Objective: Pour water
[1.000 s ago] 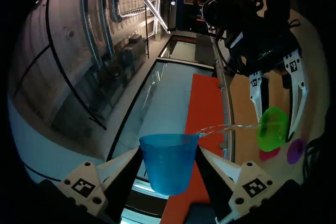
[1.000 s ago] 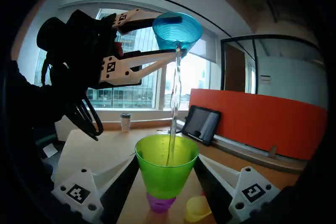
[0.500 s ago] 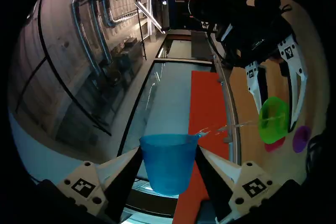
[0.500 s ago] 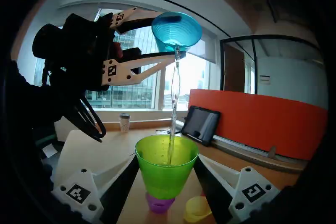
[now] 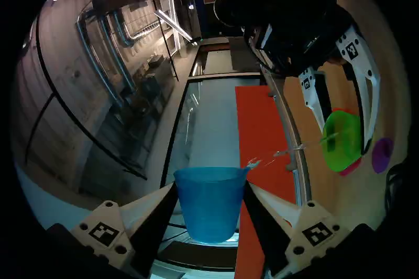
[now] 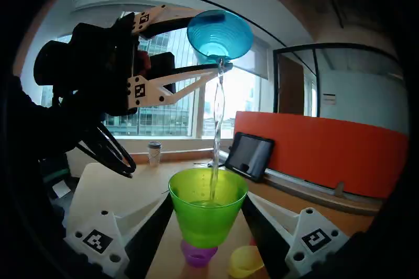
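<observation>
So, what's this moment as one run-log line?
pouring | left gripper: shut on tipped blue cup | water stream: into green cup | right gripper: shut on it

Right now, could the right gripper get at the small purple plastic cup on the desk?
Probably not yet: the right gripper is shut on the translucent green plastic cup, which is catching water from the blue plastic cup. The purple cup sits unobstructed on the desk below.

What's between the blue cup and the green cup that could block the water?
Nothing visible. The left gripper holds the blue cup tipped above the green cup in the right gripper, and the water stream falls through open air into the green cup's mouth.
</observation>
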A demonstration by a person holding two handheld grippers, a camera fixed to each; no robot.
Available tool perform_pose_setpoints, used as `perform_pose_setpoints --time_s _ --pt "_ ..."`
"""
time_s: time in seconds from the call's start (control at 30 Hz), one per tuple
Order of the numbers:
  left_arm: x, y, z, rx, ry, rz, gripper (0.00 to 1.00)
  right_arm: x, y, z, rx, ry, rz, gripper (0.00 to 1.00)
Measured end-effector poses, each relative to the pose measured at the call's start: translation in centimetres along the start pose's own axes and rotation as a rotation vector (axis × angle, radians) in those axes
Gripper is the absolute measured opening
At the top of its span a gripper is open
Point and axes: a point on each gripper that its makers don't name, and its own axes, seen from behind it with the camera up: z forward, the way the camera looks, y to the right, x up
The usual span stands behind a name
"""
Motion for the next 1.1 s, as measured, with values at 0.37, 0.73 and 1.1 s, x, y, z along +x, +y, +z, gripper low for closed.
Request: perform_pose_setpoints --time_s 0.37,0.73,1.1 --pt "1.0 -0.3 -0.3 0.021 0.017 0.095 0.85 -0.1 0.3 0.0 -0.002 0.004 0.007 0.89" --pt "1.0 0.2 -0.3 0.024 0.013 0.117 0.85 0.0 0.4 -0.1 -0.005 0.007 0.008 0.89" --pt "1.3 0.4 -0.5 0.027 0.018 0.083 0.85 0.1 0.6 -0.2 -0.008 0.010 0.010 0.89"
